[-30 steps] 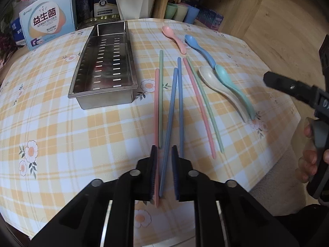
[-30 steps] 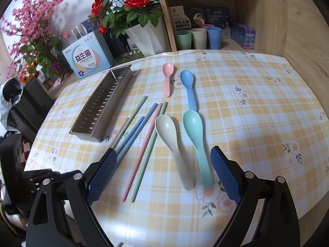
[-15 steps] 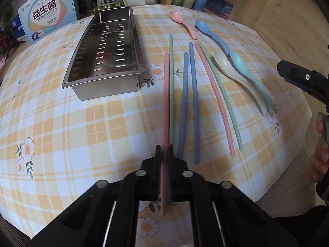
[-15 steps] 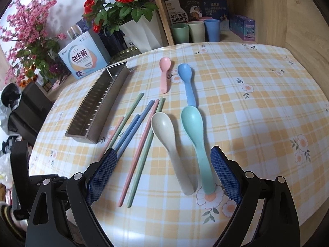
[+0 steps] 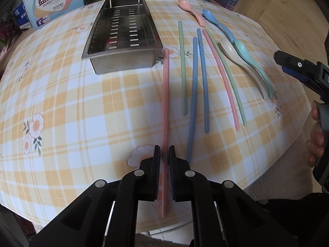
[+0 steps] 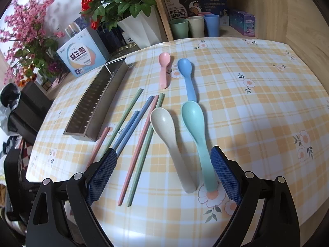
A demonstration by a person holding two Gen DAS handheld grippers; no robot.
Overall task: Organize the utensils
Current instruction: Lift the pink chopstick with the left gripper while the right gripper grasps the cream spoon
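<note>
My left gripper (image 5: 164, 154) is shut on a pink chopstick (image 5: 165, 103) and holds it above the table, its far tip near the front corner of the perforated steel tray (image 5: 123, 35). On the cloth lie a green chopstick (image 5: 182, 68), two blue chopsticks (image 5: 202, 78), a pink and a green chopstick (image 5: 224, 76), and beige (image 5: 232, 53), teal (image 5: 250, 61), blue (image 5: 218, 23) and pink (image 5: 190, 10) spoons. My right gripper (image 6: 163, 171) is open and empty, low over the handles of the beige (image 6: 174, 144) and teal (image 6: 200, 140) spoons. The held chopstick also shows in the right wrist view (image 6: 98, 146).
A round table with a yellow checked cloth (image 5: 72, 103). A blue-and-white box (image 5: 54, 2) stands behind the tray. A white vase of roses (image 6: 139, 26), cups (image 6: 195, 26) and boxes stand at the back on a wooden shelf. The table edge is close below both grippers.
My left gripper closed on the pink chopstick, lifted it off the cloth and carried it left, away from the other chopsticks. My right gripper has come lower and closer to the spoons, still open.
</note>
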